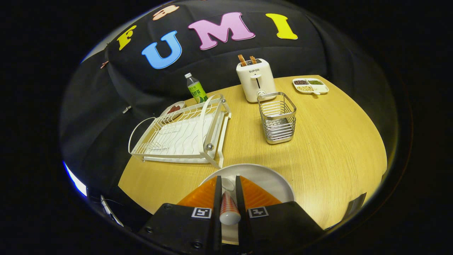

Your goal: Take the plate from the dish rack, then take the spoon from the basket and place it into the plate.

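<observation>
Round wooden surface (336, 148) against black cloth wall | dish rack (184, 134) centre-left, bare of plates | white plate (272, 180) lower centre, flat on surface | wire basket (277, 117) mid-frame beside toaster (255, 79) | tongs (227, 193) clamped on spoon (229, 209) over plate | last step, apparently: lower, release spoon into plate.

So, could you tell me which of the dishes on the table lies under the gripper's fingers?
The plain white plate, right under the gripper, which is shut on the spoon.

spoon (229, 209) bowl hidden between fingers, plate (269, 180) partly covered
</observation>
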A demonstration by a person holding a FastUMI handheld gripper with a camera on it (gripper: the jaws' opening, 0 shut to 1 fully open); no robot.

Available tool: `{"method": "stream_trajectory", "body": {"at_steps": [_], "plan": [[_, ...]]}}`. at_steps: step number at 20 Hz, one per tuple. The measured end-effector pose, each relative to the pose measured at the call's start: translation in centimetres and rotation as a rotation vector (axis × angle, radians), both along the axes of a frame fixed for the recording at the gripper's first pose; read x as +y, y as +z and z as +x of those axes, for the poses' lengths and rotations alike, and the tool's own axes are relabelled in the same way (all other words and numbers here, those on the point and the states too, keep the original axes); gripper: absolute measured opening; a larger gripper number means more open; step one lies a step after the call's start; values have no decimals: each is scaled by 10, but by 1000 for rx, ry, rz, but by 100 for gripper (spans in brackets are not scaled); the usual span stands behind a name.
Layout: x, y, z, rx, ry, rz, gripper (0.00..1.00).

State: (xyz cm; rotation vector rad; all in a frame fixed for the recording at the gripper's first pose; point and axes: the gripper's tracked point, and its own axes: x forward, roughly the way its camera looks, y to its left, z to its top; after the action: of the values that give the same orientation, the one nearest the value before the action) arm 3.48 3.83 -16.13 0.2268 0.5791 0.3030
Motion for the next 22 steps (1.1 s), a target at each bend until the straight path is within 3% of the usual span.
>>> {"method": "stream_trajectory", "body": {"at_steps": [1,3,6,7,11,17,22], "plan": [[1,1,-1,-3,4,-9,26],[3,6,1,-15,4,-8,42],[0,18,5,-46,-5,-15,94],[-3,24,8,-61,-11,-22,98],[-14,63,11,-148,-49,-43,99],[-29,169,-7,-392,-104,-107,99],[-41,246,-28,-520,-183,-59,99]]}}
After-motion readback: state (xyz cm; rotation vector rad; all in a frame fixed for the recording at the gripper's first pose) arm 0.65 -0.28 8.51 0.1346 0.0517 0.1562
